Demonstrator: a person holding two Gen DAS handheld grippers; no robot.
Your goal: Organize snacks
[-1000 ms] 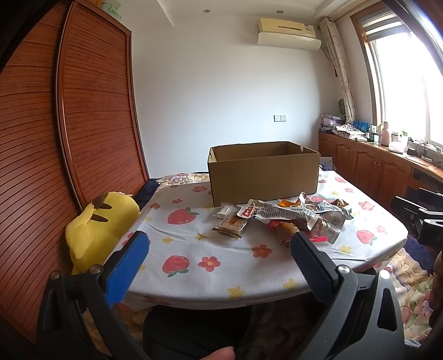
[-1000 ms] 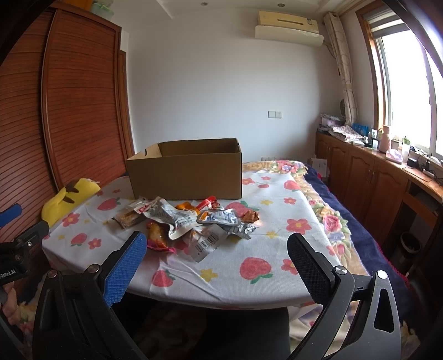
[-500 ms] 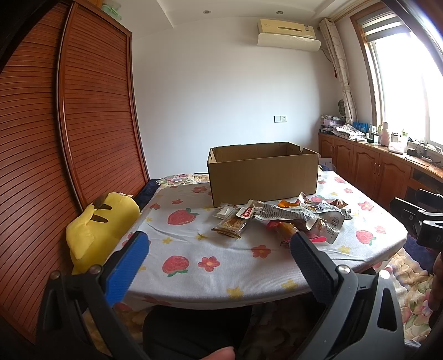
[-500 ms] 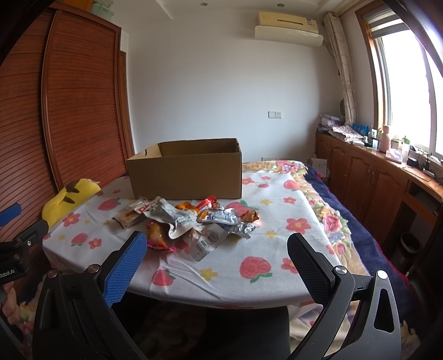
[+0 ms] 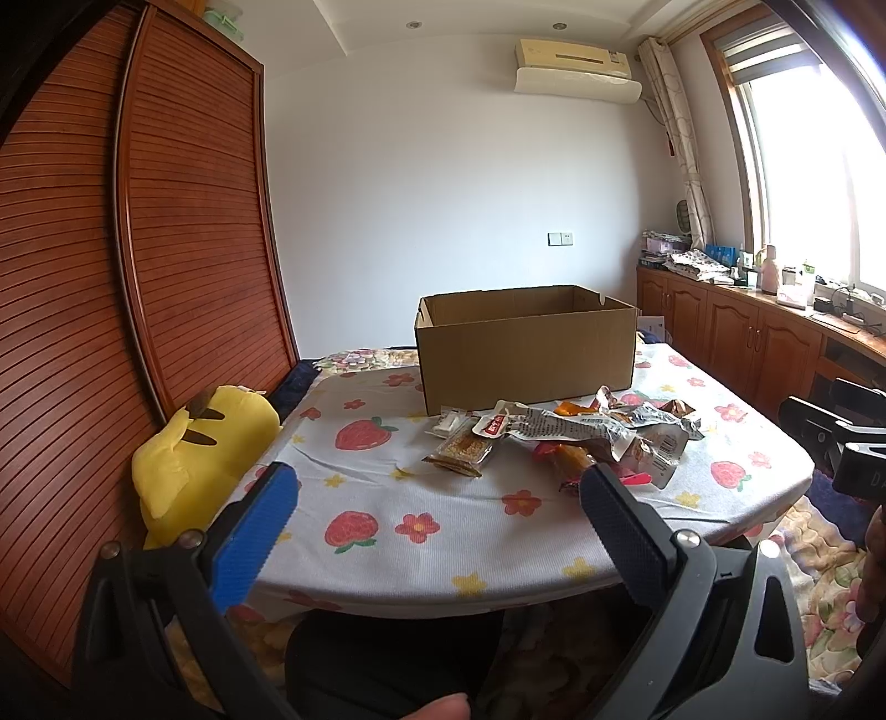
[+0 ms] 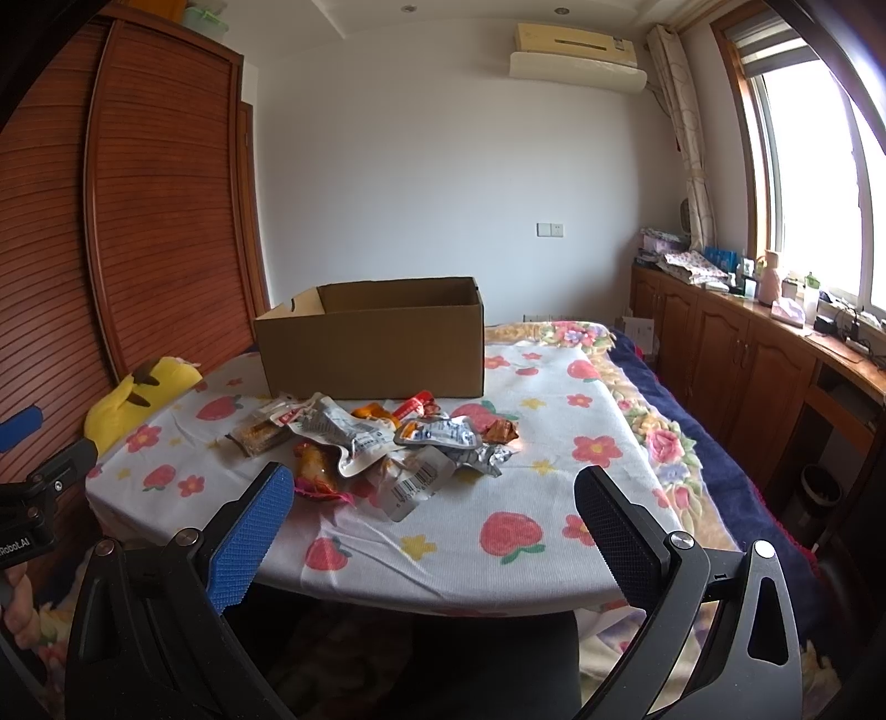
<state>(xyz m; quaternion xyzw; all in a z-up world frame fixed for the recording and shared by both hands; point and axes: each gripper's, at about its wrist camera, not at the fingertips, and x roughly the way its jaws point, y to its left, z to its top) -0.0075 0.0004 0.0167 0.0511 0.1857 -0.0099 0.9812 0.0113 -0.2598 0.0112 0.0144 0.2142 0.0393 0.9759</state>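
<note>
While both tools hang short of the table's near edge, I see my left gripper [image 5: 437, 498] along the bottom of its frame with its jaws spread wide and nothing between them, one blue pad at lower left and one black pad at lower right. My right gripper [image 6: 429, 501] sits the same way in its own view, released and empty, blue finger lower left, black finger lower right. Just past the fingertips lies the table [image 5: 387, 498] under a white cloth printed with strawberries and flowers. On it, near the centre of both frames, is the snack pile [image 5: 576, 437]: a loose heap of foil and plastic packets touching and overlapping one another, with a clear-wrapped sesame bar [image 5: 459, 451] at the pile's left edge in the left view and a barcode-marked silver pouch [image 6: 415, 482] at its near edge in the right view. Behind the pile, just beside it, stands an open cardboard box [image 5: 526, 354], upright, flaps down; I cannot tell what is inside. At the left of the frame a yellow plush toy [image 5: 194, 459] leans by the table edge in front of the slatted wooden wardrobe [image 5: 166, 249]. Upper centre-right holds a wall air conditioner [image 6: 576, 52], and wooden cabinets [image 6: 736, 354] run beneath the window on the right.
</note>
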